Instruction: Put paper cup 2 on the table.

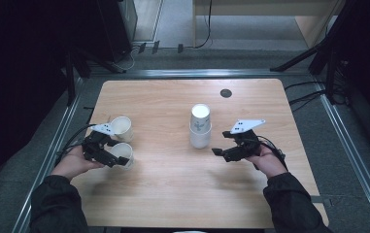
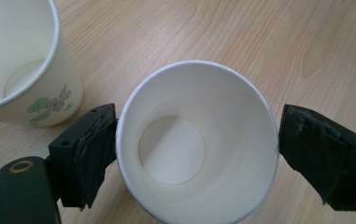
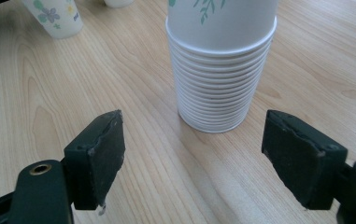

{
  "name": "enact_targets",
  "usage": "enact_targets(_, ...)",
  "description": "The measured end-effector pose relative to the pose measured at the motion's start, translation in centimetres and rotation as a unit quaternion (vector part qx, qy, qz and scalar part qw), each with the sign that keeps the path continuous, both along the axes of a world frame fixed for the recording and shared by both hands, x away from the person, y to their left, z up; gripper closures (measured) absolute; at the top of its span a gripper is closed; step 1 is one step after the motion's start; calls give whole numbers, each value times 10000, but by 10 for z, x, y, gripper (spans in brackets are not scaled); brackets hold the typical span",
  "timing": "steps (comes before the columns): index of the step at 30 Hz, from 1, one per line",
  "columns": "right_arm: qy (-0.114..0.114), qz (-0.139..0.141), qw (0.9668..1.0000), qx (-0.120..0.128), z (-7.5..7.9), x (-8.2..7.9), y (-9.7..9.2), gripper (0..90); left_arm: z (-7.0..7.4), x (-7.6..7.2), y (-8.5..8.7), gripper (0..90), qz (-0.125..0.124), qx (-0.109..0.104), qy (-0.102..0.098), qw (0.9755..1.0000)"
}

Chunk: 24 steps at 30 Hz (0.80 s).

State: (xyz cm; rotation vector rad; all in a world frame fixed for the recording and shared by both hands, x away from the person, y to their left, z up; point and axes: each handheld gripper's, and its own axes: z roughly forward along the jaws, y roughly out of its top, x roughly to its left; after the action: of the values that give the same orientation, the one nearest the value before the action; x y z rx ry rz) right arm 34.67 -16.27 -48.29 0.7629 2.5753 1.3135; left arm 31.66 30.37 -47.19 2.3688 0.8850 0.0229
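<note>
A white paper cup [image 2: 173,154] stands upright on the wooden table [image 1: 173,194] at the left, between the jaws of my left gripper [image 1: 119,158]. The left pad rests against its rim and a thin gap shows at the right pad, so the gripper [image 2: 196,135] is open around it. A second cup [image 1: 122,127] with a flower print [image 2: 21,70] stands just behind. In the table's middle is a tall stack of nested cups [image 1: 200,126]. My right gripper [image 1: 220,154] is open a little to its right, its jaws [image 3: 192,140] wide apart with the stack [image 3: 220,70] ahead of them.
A dark round grommet [image 1: 226,92] sits in the table's far side. Metal rails [image 1: 347,145] run along the table's edges, and black stands and cables lie on the floor beyond. The near half of the table is bare wood.
</note>
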Motion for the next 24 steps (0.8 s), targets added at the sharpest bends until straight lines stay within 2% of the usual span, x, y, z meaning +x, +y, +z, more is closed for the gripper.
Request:
enact_targets(6, 0, 0, 10000, -6, 0, 0, 0, 217, 8, 0, 5, 129, 136, -184, 19, 9997)
enact_targets(10, 0, -3, 10000, -12, 0, 0, 0, 217, 18, -1, 6, 128, 133, -300, -53, 9994)
enact_targets(17, -17, -4, 10000, -44, 0, -1, 0, 217, 36, -2, 4, 128, 204, -628, -143, 9977)
enact_targets(24, -22, -12, 10000, -49, -1, -3, -2, 217, 46, 1, -9, 128, 207, -627, -207, 9976)
